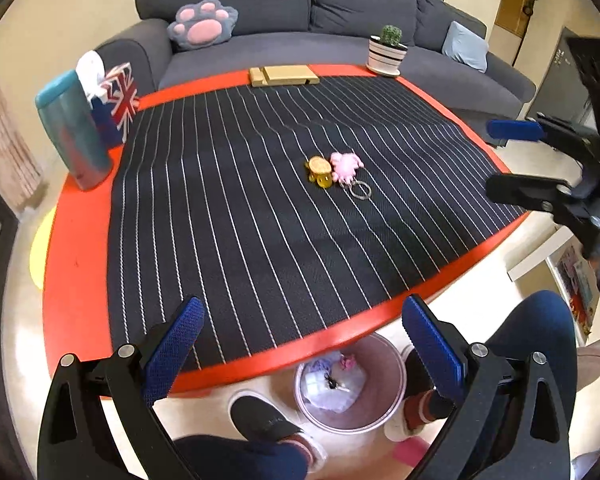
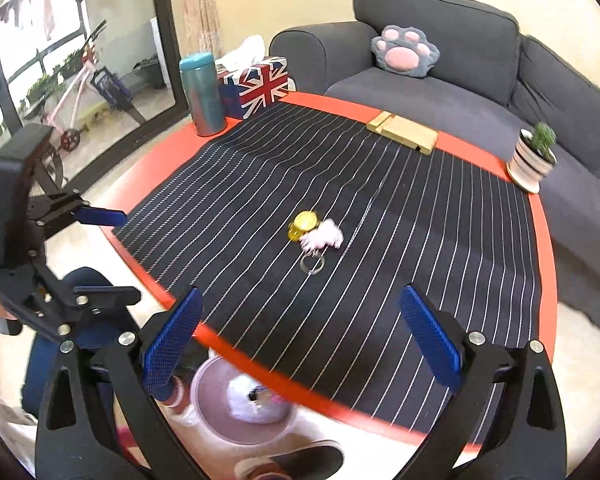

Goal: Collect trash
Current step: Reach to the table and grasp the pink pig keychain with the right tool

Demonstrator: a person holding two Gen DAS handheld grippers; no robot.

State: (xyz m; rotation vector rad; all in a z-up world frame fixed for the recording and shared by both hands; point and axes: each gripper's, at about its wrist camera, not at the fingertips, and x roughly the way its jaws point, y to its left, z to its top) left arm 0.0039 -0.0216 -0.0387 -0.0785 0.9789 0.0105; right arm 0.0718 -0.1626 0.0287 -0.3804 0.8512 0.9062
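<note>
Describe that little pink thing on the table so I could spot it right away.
On the striped cloth covering the red table, near its middle, two small charms lie together. The pink charm is a fuzzy paw shape with a metal ring attached; its neighbour, the yellow charm, is round.

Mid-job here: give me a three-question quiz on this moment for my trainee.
1. True or false: both the left gripper and the right gripper are open and empty.
2. Which lies beside the yellow charm mid-mat? A) pink charm with key ring B) a spoon C) a battery
3. Fill in: the pink bin stands on the floor, partly under the ____ edge of the red table.

Key: 1 true; 2 A; 3 near. The bin already holds crumpled white trash.
</note>
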